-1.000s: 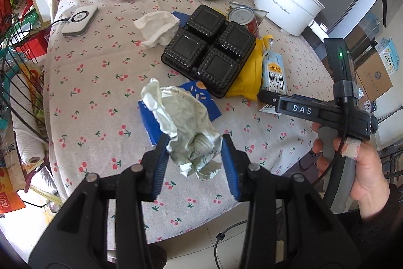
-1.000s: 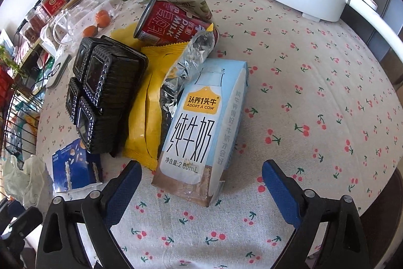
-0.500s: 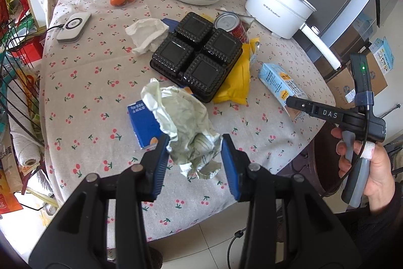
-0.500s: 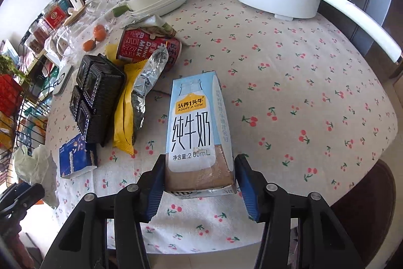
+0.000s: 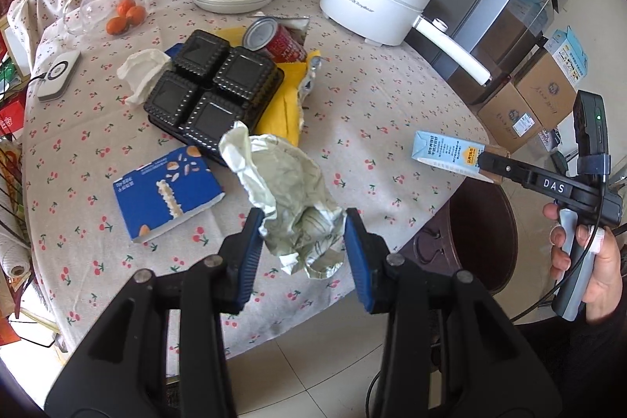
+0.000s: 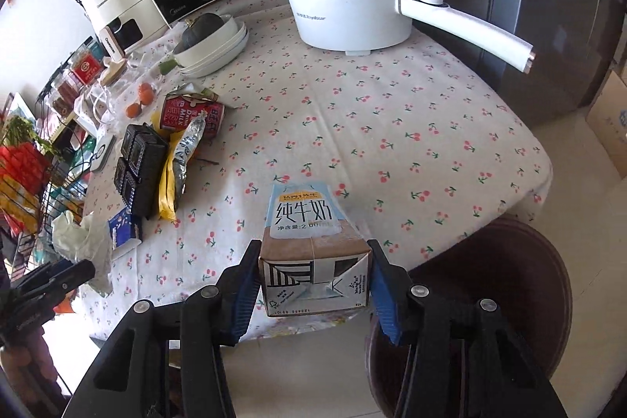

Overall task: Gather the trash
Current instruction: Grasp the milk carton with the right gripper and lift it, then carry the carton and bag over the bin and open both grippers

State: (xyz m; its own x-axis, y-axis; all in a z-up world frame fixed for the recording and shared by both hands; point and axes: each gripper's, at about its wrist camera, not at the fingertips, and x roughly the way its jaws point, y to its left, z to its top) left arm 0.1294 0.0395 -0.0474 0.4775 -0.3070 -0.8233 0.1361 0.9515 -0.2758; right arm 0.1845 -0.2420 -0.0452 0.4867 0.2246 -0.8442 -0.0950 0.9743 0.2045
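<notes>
Trash in both grips: left gripper (image 5: 301,241) clamped on crumpled paper (image 5: 290,190), right gripper (image 6: 313,281) clamped on milk carton (image 6: 313,253), both held off table (image 6: 392,112), likely for carrying away; wrappers, can (image 5: 274,42) remain

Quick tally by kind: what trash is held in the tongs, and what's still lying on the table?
Held, crumpled pale paper wrapper: 1
Held, light-blue milk carton: 1
Black plastic four-cell tray: 1
Red drink can: 1
Yellow foil snack bag: 1
Blue cardboard box: 1
White crumpled tissue: 1
Total: 7
</notes>
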